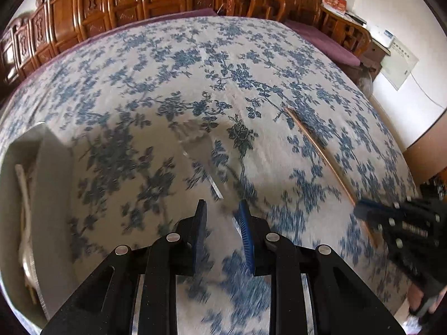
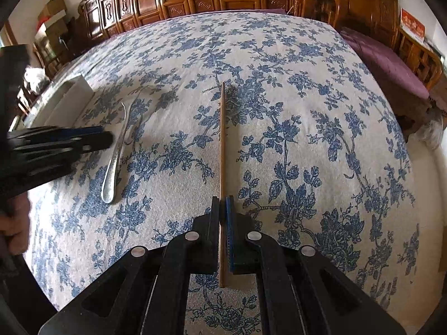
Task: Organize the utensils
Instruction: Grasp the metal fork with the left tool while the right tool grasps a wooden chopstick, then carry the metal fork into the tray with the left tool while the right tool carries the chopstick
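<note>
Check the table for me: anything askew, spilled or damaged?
Nothing stands out. The fork and chopstick lie flat on the tablecloth, the chopstick pinched in the right gripper; no spills or damage visible.

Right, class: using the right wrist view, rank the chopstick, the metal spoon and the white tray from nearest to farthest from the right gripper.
1. Chopstick: clamped between the pads of the right gripper, running straight ahead.
2. Metal spoon: on the tablecloth, ahead and to the left.
3. White tray: farthest, at the table's left edge beyond the spoon.
</note>
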Demonstrator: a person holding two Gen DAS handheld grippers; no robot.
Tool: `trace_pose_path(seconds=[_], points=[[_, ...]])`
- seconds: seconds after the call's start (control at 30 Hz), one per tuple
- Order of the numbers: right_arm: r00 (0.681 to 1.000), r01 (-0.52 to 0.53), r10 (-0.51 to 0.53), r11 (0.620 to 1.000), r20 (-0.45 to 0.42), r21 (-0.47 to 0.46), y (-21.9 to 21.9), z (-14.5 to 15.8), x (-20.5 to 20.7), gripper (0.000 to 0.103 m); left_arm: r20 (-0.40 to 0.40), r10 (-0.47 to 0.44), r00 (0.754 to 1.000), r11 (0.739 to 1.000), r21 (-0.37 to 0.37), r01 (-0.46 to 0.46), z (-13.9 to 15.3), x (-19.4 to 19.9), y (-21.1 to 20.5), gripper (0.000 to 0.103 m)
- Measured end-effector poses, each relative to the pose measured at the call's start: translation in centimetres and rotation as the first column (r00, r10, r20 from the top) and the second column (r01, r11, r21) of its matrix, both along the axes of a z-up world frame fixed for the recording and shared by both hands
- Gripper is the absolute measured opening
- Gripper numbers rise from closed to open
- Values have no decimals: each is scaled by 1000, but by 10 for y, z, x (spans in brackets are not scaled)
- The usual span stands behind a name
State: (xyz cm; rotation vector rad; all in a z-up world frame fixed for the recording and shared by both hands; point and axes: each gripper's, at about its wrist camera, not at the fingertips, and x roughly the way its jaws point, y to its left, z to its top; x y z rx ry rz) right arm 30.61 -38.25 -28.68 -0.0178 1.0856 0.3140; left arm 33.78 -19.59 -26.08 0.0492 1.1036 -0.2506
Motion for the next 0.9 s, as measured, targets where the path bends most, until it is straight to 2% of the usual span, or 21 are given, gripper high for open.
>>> trace_pose_path(seconds=[0.1,0.17,0.27,0.3,0.37,0.47,0.6,0.67,0.73,0.9], points=[[1000,14,-13,998,-10,54,-7,-1,1,6,6,17,1000,999,46,-17,-4,11,-10,23],[1000,14,-13,998,-12,65,-8,-1,2,6,12,25,1000,997,76,-25,-5,15,-14,23],[1000,15,-14,997,-14,76,-9,-1,3,6,25,42,999,989,141,-45,-5,18,-19,29],[1000,12,-12,998,-12,68,-8,-1,3,6,26,39,999,988,151,-43,-5,18,-21,28],[1000,7,-7,999,-6,46,-6,-1,3,6,23,28,999,989,143,-31,-5,16,-21,13],[1000,3,-3,1000,9,0,0,0,1,6,22,12,1000,991,134,-15,-3,11,-18,6],[1000,25,-25,1000,16,-16,4,0,0,6,44,-1,999,996,94,-3,10,3,-8,6],[1000,15,-15,1000,20,-5,9,1,-2,6,64,-17,998,995,97,11,18,-3,-4,6],[1000,12,-11,999,28,-36,16,2,-3,6,74,-23,997,996,89,17,25,-6,2,6],[998,5,-3,999,55,-47,32,19,-9,6,100,-24,995,998,53,19,43,-17,19,6]])
